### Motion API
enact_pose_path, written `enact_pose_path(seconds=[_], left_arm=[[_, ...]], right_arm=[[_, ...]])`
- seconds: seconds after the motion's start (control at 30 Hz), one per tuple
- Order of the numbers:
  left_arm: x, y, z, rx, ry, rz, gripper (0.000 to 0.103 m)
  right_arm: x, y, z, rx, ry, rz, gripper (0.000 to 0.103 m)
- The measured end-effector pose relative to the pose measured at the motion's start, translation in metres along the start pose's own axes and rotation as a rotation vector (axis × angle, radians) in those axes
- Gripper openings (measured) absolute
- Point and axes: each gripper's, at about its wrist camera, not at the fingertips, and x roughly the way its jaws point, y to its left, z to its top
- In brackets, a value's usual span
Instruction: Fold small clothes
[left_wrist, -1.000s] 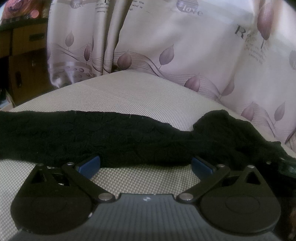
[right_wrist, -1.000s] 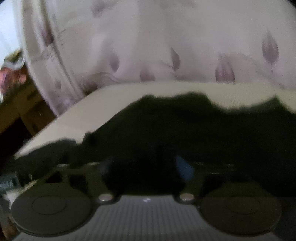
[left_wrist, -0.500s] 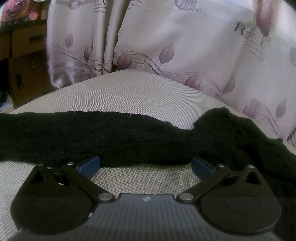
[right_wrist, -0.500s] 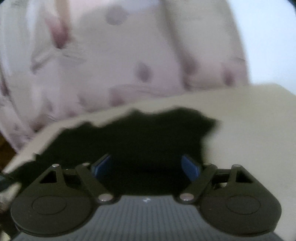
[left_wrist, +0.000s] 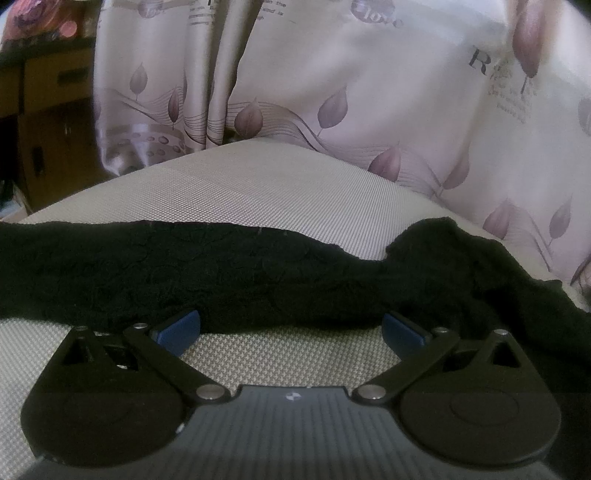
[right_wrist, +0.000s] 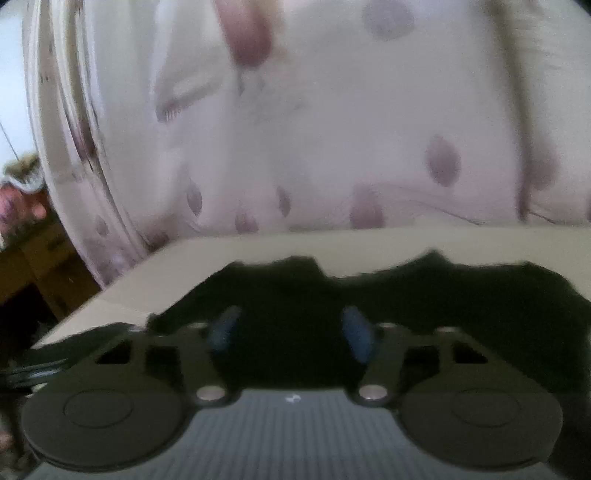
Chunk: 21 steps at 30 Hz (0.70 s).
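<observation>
From the left wrist camera, the left hand-held gripper (left_wrist: 291, 328) points forward and somewhat downward over a beige woven surface (left_wrist: 258, 192), its blue fingertips (left_wrist: 179, 328) standing wide apart with nothing between them, just short of the near edge of the black garment (left_wrist: 221, 273). That garment, a crinkled dark knit, lies in a long band from 9 o'clock to 3 o'clock, bunching into a thicker heap toward 3 o'clock. Behind it hangs a pale curtain (left_wrist: 369, 92) printed with mauve leaves and lettering, and wooden furniture (left_wrist: 48, 110) shows at 10 o'clock. The weave of the surface and the knit's texture are sharp here. The right wrist camera is blurred. Here the right hand-held gripper (right_wrist: 290, 334) sits lower over the same garment (right_wrist: 461, 295), its jaws closing and much nearer together than the left pair; dark cloth fills the gap between the blue fingertips (right_wrist: 356, 332), though whether they press on it I cannot tell. This view alone shows the garment's ragged far edge at 12 o'clock against the beige surface.
</observation>
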Motion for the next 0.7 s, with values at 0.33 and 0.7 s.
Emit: enact_pose_path(seconds=[0.33,0.7], left_arm=[[-0.005,0.01,0.003,-0.047,-0.004,-0.059,0.103],[-0.077,0.114,0.008,-0.388,0.04,-0.131,0.102]], right_arm=[[0.06,0.071,-0.021,-0.148,0.082,0.062,0.038],[-0.057,0.018,-0.073,-0.174,0.021,-0.093,0.04]])
